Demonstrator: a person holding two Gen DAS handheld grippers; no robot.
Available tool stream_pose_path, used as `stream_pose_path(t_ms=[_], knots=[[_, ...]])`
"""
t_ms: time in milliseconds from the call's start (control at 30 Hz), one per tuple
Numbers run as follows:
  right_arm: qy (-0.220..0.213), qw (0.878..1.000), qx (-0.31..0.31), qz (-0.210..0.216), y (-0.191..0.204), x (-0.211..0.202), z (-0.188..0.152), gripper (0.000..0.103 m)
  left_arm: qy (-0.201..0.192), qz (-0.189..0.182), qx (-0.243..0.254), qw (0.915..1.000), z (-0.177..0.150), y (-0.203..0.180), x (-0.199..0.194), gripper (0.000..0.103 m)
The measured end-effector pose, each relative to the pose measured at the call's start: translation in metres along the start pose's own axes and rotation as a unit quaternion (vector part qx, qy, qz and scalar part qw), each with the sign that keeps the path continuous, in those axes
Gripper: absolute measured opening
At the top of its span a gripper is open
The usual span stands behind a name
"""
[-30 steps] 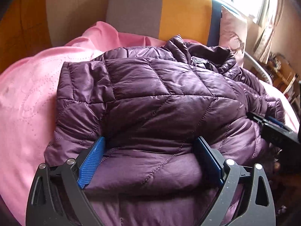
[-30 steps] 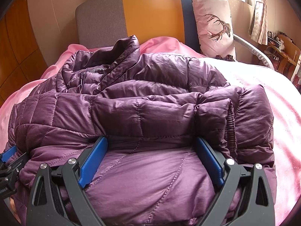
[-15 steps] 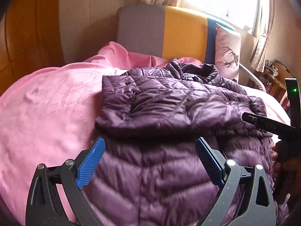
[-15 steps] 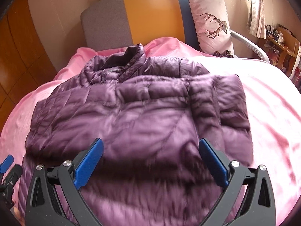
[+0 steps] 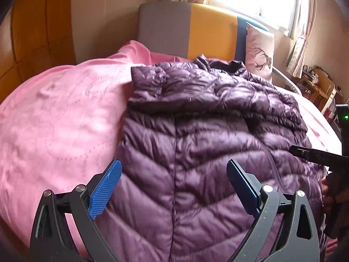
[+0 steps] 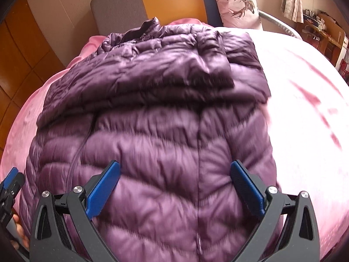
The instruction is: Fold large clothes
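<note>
Nearest me, my left tongs [image 5: 174,187] stood wide apart with nothing between the pads, hanging just above the lower body of the purple down jacket [image 5: 207,142]. My right tongs [image 6: 175,188] had just been opening and now gaped as wide, also empty, above the same quilted panel a little further to my right; neither pair touched the cloth as far as I could see.

The jacket lay on the pink bed cover [image 5: 54,120], hem end toward me, its centre seam running away from me. Further up, the sleeves and shoulders sat folded across the chest as a thick band [image 6: 139,80], with the collar [image 6: 150,25] beyond that, nearest the headboard [image 5: 192,28]. A deer-print pillow [image 6: 236,2] leaned against the headboard to the right.

I judged the sleeve fold done and the bottom-to-top fold next. To do it well I would set each pair of tongs on a hem corner, well apart and level with each other, bite through both puffy layers so the slippery shell could not slide out, then lift both sides together and carry the hem over to meet the collar, keeping the folded band from shifting. The down would spring back, so pressing air out afterwards seemed wise.
</note>
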State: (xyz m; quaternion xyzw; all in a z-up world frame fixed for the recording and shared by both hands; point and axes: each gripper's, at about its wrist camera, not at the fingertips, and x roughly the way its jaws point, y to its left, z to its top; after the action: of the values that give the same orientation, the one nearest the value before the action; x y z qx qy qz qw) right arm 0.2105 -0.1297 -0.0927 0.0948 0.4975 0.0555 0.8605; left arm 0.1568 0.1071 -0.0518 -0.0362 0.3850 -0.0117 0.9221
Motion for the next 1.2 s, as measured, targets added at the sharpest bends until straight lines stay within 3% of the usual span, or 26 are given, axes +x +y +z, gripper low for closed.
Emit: stream_pose_path(t_ms=[633, 800, 867, 1033, 1100, 1167, 1200], knots=[[-0.026, 0.999, -0.001, 0.024, -0.028, -0.064, -0.069, 0.101, 0.037, -0.019, 0.011, 0.9991, -0.058, 0.021, -0.026, 0.096], [-0.021, 0.999, 0.003, 0.03, -0.046, -0.082, -0.095, 0.101, 0.055, -0.066, 0.013, 0.9963, -0.077, 0.038, -0.044, 0.096], [-0.014, 0.999, 0.01, 0.029, -0.055, -0.09, -0.107, 0.101, 0.074, -0.09, -0.005, 0.9931, -0.086, 0.051, -0.048, 0.088], [0.009, 0.998, 0.041, 0.047, -0.077, -0.098, -0.135, 0.101, 0.107, -0.149, -0.061, 0.9812, -0.11, 0.076, -0.055, 0.082], [0.027, 0.997, 0.049, 0.058, -0.082, -0.097, -0.145, 0.092, 0.114, -0.168, -0.064, 0.977, -0.115, 0.076, -0.057, 0.08], [0.037, 0.996, 0.048, 0.069, -0.083, -0.096, -0.153, 0.085, 0.119, -0.188, -0.069, 0.9724, -0.118, 0.076, -0.058, 0.069], [0.035, 0.996, 0.044, 0.071, -0.082, -0.097, -0.156, 0.074, 0.121, -0.193, -0.07, 0.971, -0.118, 0.077, -0.058, 0.064]])
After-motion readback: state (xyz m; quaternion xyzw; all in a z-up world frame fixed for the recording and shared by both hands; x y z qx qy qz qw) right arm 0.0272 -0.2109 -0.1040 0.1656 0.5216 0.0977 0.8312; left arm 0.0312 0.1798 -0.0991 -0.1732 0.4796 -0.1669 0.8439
